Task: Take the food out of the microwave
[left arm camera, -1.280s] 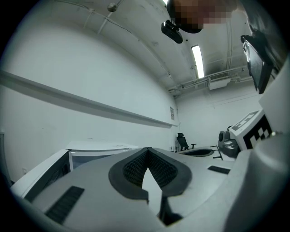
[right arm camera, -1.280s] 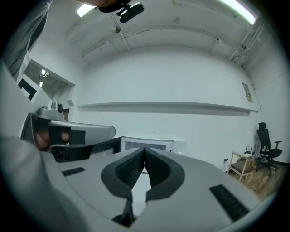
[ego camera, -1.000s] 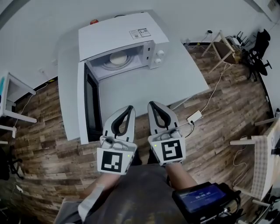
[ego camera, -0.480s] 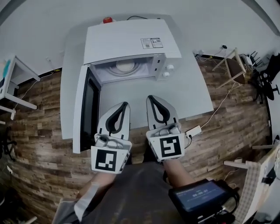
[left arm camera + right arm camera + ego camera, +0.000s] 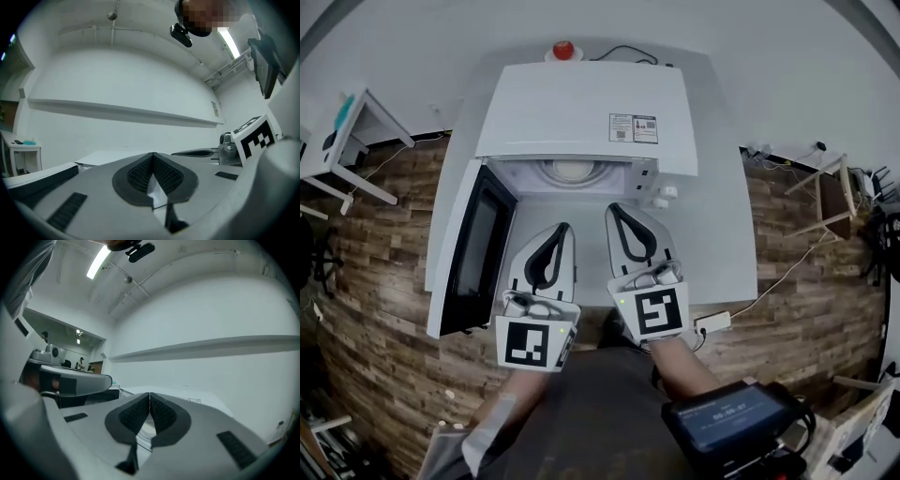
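Lying deep inside the open microwave, the pale food could be pushed back or tipped if reached with the left gripper and right gripper clenched empty just outside it.

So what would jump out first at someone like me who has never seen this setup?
The big white box-shaped microwave oven on the pale grey table, its dark-windowed door swung open to the left, with a pale round dish just visible inside. Right in front of it, the grey left gripper and right gripper point at the opening side by side, both with jaws shut and empty.
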`<state>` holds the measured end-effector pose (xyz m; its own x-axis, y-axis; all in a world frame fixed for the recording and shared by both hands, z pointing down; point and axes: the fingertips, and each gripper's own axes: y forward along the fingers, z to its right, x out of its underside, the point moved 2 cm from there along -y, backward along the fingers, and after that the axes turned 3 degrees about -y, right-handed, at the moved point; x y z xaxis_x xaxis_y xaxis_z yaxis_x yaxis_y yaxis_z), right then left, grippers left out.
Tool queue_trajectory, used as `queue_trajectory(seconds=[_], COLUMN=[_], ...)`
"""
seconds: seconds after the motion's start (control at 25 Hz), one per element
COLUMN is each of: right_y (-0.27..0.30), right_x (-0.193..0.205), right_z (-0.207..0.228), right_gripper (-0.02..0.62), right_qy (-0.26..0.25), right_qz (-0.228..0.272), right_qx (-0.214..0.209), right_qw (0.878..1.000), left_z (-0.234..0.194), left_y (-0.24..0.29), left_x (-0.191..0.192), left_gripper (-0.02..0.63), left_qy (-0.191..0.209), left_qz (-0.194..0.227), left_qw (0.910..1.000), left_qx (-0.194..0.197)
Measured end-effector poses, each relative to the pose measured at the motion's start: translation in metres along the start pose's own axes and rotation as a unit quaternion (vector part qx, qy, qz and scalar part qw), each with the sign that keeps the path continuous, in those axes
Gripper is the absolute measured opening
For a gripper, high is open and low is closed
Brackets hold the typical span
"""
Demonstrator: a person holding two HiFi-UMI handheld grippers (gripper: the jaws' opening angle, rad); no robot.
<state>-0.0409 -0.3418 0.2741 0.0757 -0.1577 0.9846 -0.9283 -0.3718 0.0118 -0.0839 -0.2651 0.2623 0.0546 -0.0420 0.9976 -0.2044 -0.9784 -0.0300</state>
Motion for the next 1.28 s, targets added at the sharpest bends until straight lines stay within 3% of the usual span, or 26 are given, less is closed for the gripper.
queue_trajectory(seconds=[0.28, 0.52, 0.92, 1.08, 1.28], right_y=[0.024, 0.044, 0.083, 0.098, 0.107], right_x=[0.019, 0.034, 0.076, 0.089, 0.119], right_z=[0.016, 0.009, -0.005, -0.011, -0.017], right_gripper=[0.009, 0.009, 0.009, 0.011, 0.012], right_qy=[0.014, 0.011, 0.01, -0.016, -0.005], right_qz=[-0.006, -0.022, -0.069, -0.082, -0.095], right_qx=[-0.051, -0.079, -0.081, -0.085, -0.074], right_qw=[0.999, 0.997, 0.994, 0.993, 0.993], left_z=[-0.004, -0.033, -0.078, -0.086, -0.099], left_y=[0.019, 0.025, 0.038, 0.047, 0.058], left_x=[0.0, 0.011, 0.048, 0.065, 0.091], left_gripper=[0.006, 0.006, 0.006, 0.006, 0.006], left_qy=[0.017, 0.001, -0.018, -0.03, -0.031], left_qz=[-0.005, -0.008, -0.007, -0.021, -0.03], left_qw=[0.9983, 0.9951, 0.9936, 0.9942, 0.9946], left_qx=[-0.056, -0.098, -0.111, -0.101, -0.094])
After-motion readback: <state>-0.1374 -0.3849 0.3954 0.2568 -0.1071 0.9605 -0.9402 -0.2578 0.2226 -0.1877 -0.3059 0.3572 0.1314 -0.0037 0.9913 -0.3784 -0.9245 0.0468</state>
